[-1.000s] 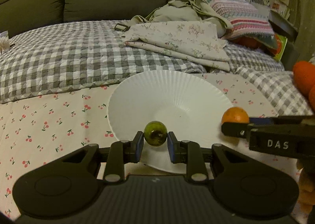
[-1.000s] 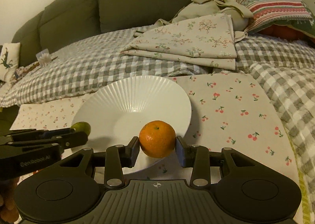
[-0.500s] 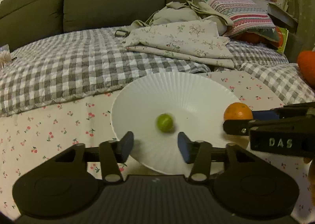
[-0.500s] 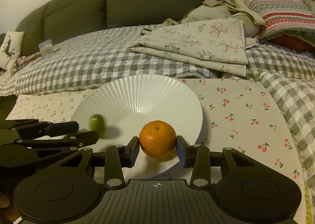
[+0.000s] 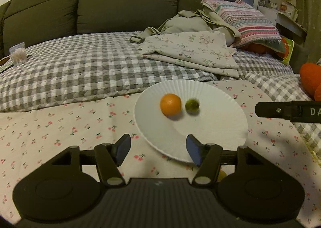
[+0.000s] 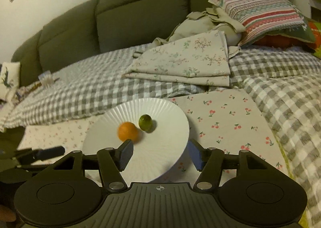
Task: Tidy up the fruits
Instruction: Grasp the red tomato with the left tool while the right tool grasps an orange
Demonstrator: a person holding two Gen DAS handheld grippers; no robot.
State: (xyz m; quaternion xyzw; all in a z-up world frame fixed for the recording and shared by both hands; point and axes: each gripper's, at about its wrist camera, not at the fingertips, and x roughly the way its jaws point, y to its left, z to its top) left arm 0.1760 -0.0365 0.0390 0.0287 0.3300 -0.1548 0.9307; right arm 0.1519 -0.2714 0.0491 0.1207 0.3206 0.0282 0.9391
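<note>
On the far left a small clear bag (image 5: 18,55) with something pale and fluffy in it lies on the grey and white checked blanket (image 5: 80,71). Behind it is a big dark green sofa (image 5: 124,1) with soft, fat cushions. Nearer is a smooth cloth with little red cherries (image 5: 60,127).

The left gripper (image 5: 157,150) has black arms and blue pads. Its jaws have just been opening and now stand apart with nothing between them. The white plate (image 5: 220,127) is round with fine ridges like a fan. The round orange (image 5: 170,104) and the smaller, shiny green fruit (image 5: 192,105) lie in the middle of it, side by side, just about touching. Both look a bit blurry.

Past the plate lie folded flowery sheets (image 5: 194,51) and a striped pillow (image 5: 246,19).

The right gripper (image 6: 160,153) has also just been opening, and its jaws are apart and empty over the near edge of the plate. In the left view only one black finger of it shows, cut off at the right edge. Something orange and fuzzy (image 5: 311,79) is cut off there too.
</note>
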